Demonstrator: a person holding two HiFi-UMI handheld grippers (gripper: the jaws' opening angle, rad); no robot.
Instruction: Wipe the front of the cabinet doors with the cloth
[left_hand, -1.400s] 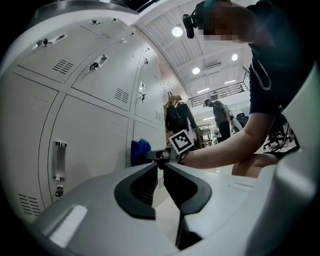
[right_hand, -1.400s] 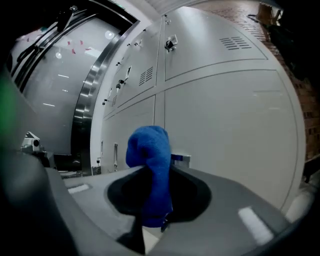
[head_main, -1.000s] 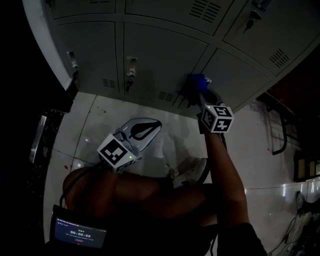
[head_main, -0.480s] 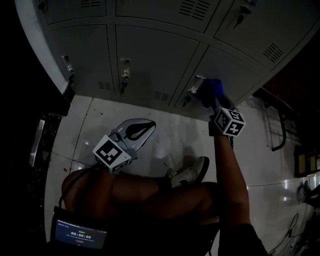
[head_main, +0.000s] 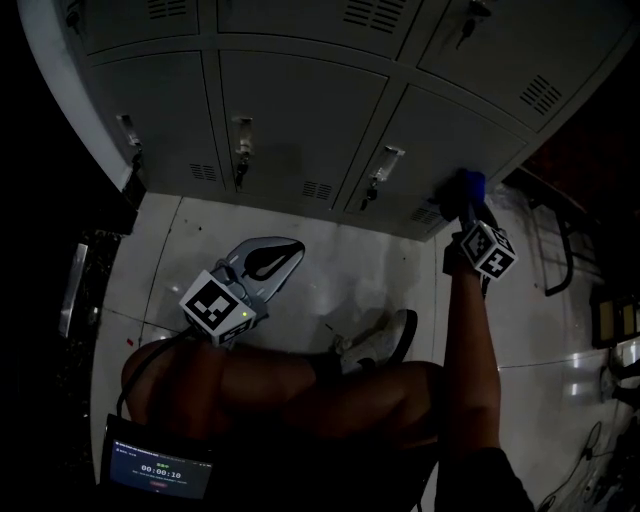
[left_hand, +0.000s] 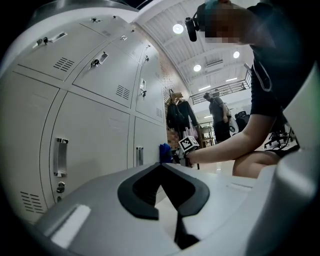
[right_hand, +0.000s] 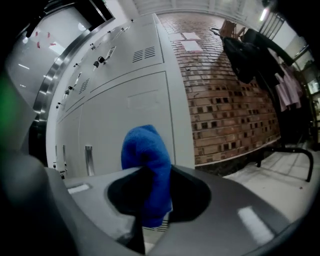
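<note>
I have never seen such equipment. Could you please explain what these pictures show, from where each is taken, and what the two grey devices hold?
There is no robot: a person holds a two-finger gripper in each hand, facing grey metal cabinet doors. The head view comes from a camera on the person's head, looking down at the tiled floor. The other two views come from cameras riding on the grippers. The right gripper has its fingers shut on a blue cloth, held near the bottom right door. The left gripper is shut on nothing, low over the floor.
</note>
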